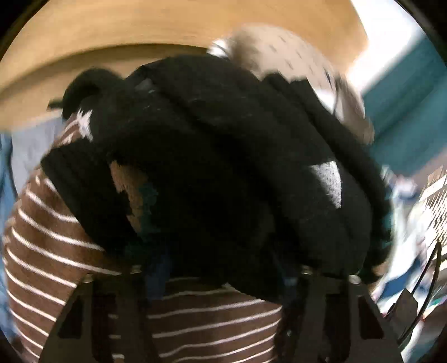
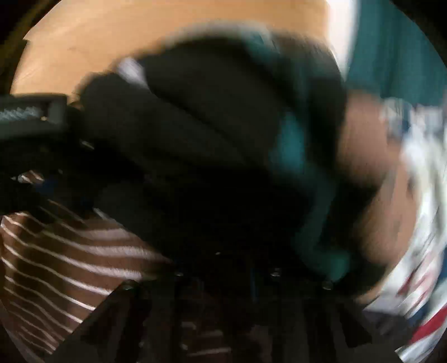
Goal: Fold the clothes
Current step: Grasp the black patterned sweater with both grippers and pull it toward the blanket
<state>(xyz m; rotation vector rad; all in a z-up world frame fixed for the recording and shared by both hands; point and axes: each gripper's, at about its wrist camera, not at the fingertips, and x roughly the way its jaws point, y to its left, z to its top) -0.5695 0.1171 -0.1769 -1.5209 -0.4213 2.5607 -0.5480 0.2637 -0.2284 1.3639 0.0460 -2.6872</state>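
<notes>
Black ribbed knit (image 1: 223, 156) bunched over brown striped fabric (image 1: 50, 240); gripper states: cannot tell.

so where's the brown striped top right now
In both wrist views the brown striped top lies low on the left, partly under the bunched black garment, on the wooden table.

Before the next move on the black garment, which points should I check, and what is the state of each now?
1. Black garment bunched, not flat: not ok.
2. Striped garment lies under it, may lift too: not ok.
3. Left gripper grip on cloth, fingertips buried: cannot tell.
4. Right gripper grip, view dark and blurred: cannot tell.
5. Bare table beyond the pile for spreading: ok.
6. Teal cloth tangled with the black one: cannot tell.
</notes>
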